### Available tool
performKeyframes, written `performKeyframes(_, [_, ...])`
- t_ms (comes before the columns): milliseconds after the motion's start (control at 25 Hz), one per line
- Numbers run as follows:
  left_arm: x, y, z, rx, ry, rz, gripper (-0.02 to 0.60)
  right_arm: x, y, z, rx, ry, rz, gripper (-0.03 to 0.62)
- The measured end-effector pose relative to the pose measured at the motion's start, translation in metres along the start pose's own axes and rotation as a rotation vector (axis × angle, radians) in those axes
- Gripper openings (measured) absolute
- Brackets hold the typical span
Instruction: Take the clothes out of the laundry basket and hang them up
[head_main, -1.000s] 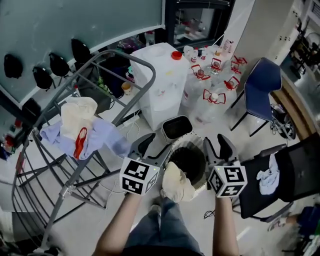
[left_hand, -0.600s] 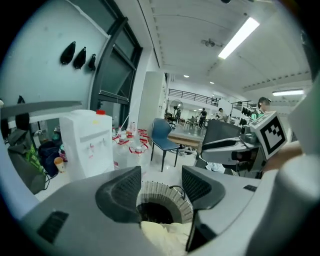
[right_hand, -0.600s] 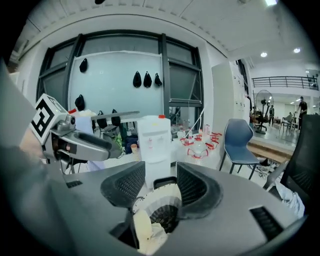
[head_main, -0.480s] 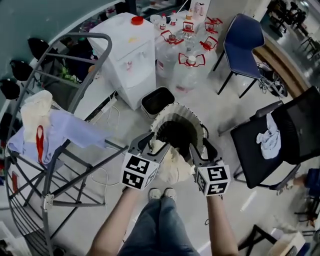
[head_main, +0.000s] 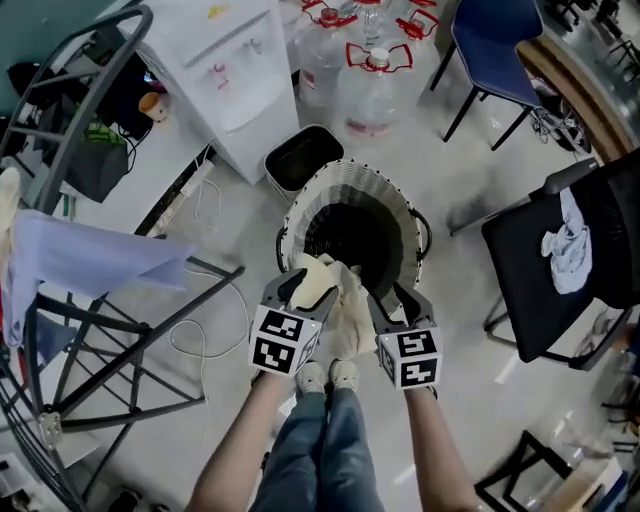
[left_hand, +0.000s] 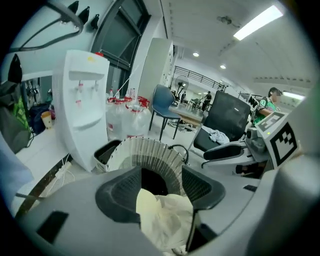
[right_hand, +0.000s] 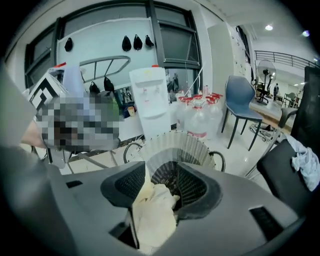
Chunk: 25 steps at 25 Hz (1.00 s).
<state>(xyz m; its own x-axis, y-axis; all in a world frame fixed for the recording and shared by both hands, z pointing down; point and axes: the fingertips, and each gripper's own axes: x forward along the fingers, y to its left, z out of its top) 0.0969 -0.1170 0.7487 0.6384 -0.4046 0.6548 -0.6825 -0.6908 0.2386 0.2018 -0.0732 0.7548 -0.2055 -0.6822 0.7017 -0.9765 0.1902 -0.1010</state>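
Observation:
A white ribbed laundry basket (head_main: 402, 212) with a dark inside stands on the floor just ahead of my feet; it also shows in the gripper views (left_hand: 150, 150) (right_hand: 175, 145). A cream cloth (head_main: 340, 295) is bunched between my two grippers at the basket's near rim. My left gripper (head_main: 305, 285) has its jaws wide apart, and the cloth (left_hand: 165, 220) lies loosely in the gap, draped over one jaw. My right gripper (head_main: 395, 300) also stands wide, with the cloth (right_hand: 152, 210) against its left jaw. No pad is seen pressing on the fabric.
A grey drying rack (head_main: 130, 330) with a lavender garment (head_main: 90, 260) stands left. Behind the basket are a small black bin (head_main: 300, 160), a white water dispenser (head_main: 230, 70) and water bottles (head_main: 365, 85). A black chair (head_main: 530, 290) holding a white rag is right. A cable (head_main: 200, 330) crosses the floor.
Both grippers have come down together with the cream cloth, from above the basket to its near rim. The view has tilted down, and the rack has slid to the left edge.

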Motion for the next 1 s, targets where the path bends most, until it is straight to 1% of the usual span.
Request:
performKeyframes(160, [0.033,0.002,-0.065,-0.04,0.089,-0.008,0.262,0.035,0.014,-0.066,0.0,0.098,0.051,0.198])
performKeyframes(280, [0.044,-0.003,-0.102,-0.057,0.138,-0.021,0.262,0.047,0.023,-0.111,0.003,0.18,0.081,0.198])
performKeyframes(360, [0.047,-0.006,-0.117,-0.063,0.155,-0.025,0.262,0.052,0.026,-0.135,0.011,0.223,0.086,0.198])
performKeyframes(520, [0.051,-0.01,-0.133,-0.07,0.168,-0.034,0.262,0.064,0.025,-0.17,0.015,0.299,0.079,0.198])
performKeyframes(640, [0.053,-0.011,-0.137,-0.068,0.169,-0.036,0.262,0.073,0.024,-0.179,0.002,0.33,0.083,0.177])
performKeyframes(680, [0.053,-0.01,-0.136,-0.07,0.167,-0.035,0.262,0.074,0.025,-0.179,-0.012,0.335,0.087,0.151])
performKeyframes(760, [0.053,-0.011,-0.135,-0.074,0.165,-0.035,0.262,0.075,0.028,-0.177,-0.044,0.342,0.096,0.073])
performKeyframes(800, [0.052,-0.011,-0.135,-0.076,0.164,-0.036,0.262,0.074,0.03,-0.175,-0.052,0.341,0.1,0.053])
performKeyframes(880, [0.049,-0.013,-0.134,-0.078,0.163,-0.036,0.262,0.07,0.031,-0.171,-0.036,0.328,0.106,0.04])
performKeyframes(1000, [0.042,-0.013,-0.128,-0.079,0.153,-0.034,0.262,0.058,0.031,-0.151,0.012,0.264,0.113,0.034])
